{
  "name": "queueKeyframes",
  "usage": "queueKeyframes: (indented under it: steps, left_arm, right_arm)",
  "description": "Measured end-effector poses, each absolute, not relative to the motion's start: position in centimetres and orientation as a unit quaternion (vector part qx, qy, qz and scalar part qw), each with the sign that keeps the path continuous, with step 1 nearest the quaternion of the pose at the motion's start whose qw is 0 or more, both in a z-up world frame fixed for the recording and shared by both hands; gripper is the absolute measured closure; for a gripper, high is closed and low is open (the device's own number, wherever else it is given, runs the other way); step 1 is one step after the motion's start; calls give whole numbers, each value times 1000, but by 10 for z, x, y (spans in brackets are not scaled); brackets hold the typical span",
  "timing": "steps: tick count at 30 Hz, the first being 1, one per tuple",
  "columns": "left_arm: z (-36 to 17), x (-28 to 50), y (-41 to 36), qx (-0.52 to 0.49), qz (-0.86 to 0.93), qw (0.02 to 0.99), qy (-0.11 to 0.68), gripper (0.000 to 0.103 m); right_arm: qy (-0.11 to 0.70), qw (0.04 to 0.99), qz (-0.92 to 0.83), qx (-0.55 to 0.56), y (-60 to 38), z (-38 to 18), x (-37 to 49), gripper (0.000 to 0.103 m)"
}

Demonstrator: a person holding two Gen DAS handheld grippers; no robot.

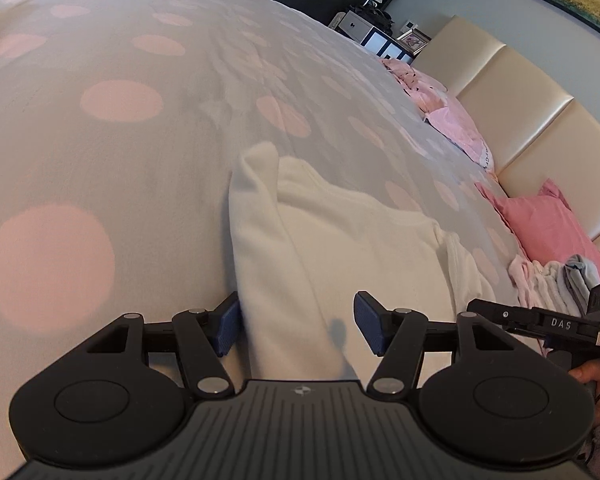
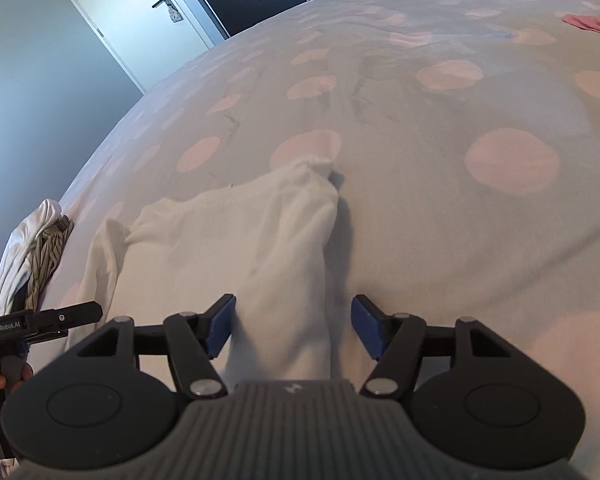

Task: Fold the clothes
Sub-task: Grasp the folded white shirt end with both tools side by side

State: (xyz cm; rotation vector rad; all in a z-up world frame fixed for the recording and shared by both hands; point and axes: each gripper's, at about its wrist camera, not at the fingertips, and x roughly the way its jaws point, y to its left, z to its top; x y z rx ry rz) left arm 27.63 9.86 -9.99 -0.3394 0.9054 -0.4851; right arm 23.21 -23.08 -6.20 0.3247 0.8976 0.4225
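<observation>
A white garment [image 1: 340, 248] lies flat on the grey bedspread with pink dots [image 1: 120, 160]. In the left wrist view a folded strip of it runs between the blue pads of my left gripper [image 1: 299, 326], which is open; the right pad stands clear of the cloth. In the right wrist view the same garment [image 2: 260, 240] runs between the pads of my right gripper [image 2: 294, 328], also open, with a gap at its right pad. Each gripper shows at the edge of the other's view: the right gripper [image 1: 484, 310] and the left gripper [image 2: 88, 314], both seen side-on.
Pink pillows [image 1: 548, 224] and a cream padded headboard [image 1: 540, 120] line the bed's right side. A small pile of clothes [image 1: 556, 280] lies beside the pillows. Another pile [image 2: 32, 256] sits at the bed's left edge. A white door [image 2: 140, 12] stands beyond the bed.
</observation>
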Motion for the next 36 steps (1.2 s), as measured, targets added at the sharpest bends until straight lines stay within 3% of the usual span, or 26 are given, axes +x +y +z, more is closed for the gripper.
queueKeyframes:
  steps: [3, 4, 6, 8, 14, 20, 26, 36]
  left_arm:
    - [-100, 297, 97, -148, -226, 863, 426, 51]
    - [-100, 304, 97, -146, -222, 865, 426, 56]
    - [-102, 317, 96, -138, -212, 868, 427, 66]
    - [-104, 329, 94, -130, -204, 871, 428, 78]
    - [-108, 351, 92, -121, -212, 873, 423, 83]
    - [-100, 346, 89, -98, -219, 883, 403, 98]
    - [-62, 328, 101, -114, -234, 890, 374, 99]
    - [44, 222, 124, -67, -320, 899, 292, 99]
  right_arm:
    - [435, 864, 207, 147, -228, -61, 255, 46]
    - [437, 863, 209, 142, -227, -61, 262, 48]
    - [443, 863, 206, 129, -225, -61, 276, 64]
    - [447, 861, 206, 124, -225, -63, 289, 67]
    - [451, 860, 209, 115, -220, -66, 319, 69]
    - [448, 860, 212, 119, -223, -66, 334, 89]
    - [417, 868, 235, 132, -233, -35, 321, 92]
    - [313, 885, 331, 96, -259, 85, 218, 92]
